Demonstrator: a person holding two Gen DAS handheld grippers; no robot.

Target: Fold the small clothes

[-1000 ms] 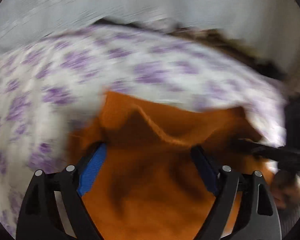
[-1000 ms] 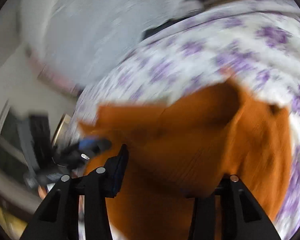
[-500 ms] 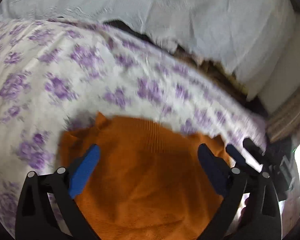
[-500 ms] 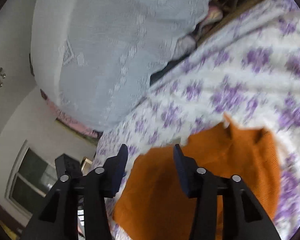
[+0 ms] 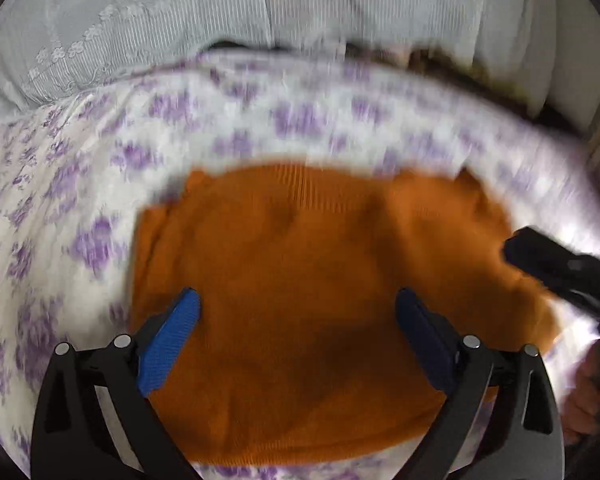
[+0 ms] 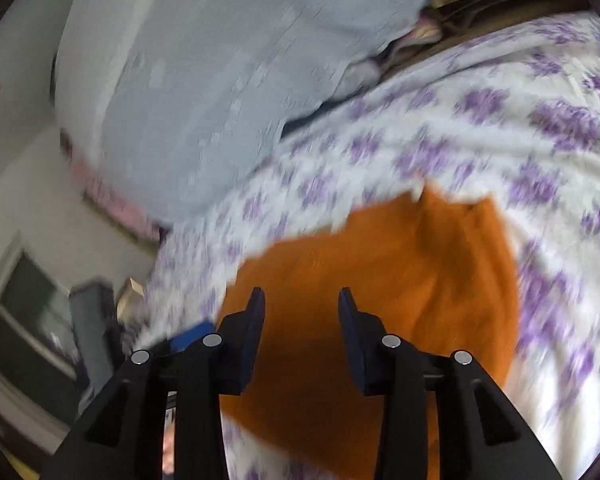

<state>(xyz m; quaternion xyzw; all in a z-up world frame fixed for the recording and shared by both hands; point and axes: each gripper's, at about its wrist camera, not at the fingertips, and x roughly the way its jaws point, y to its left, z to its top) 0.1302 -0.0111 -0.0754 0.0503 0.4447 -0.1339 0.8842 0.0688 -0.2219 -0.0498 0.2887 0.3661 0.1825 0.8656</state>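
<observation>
The orange knitted garment [image 5: 308, 296] lay spread on the purple-flowered bedsheet [image 5: 80, 184], well short of the pale grey embroidered cloth [image 5: 180, 16] piled beyond the sheet's far edge. The left gripper [image 5: 298, 308] hung over the garment's near half with its jaws opening to about their widest; no fabric was caught between its blue pads [image 5: 168, 340], and whether the tips brushed the knit could not be told through the blur. The right gripper [image 6: 300, 300] stood over the garment's near edge, its jaws closing from a middling gap, with only bare knit visible beyond them and nothing pinched. In the left view, a person's hand [image 5: 592, 396] held that gripper just off the garment's right side. The knit looked soft, light and limp, likely to sag and stretch rather than hold a crease, and not slippery or fragile. The best holds seemed to be the 2 near corners or the ribbed hem, pinched through both layers.
</observation>
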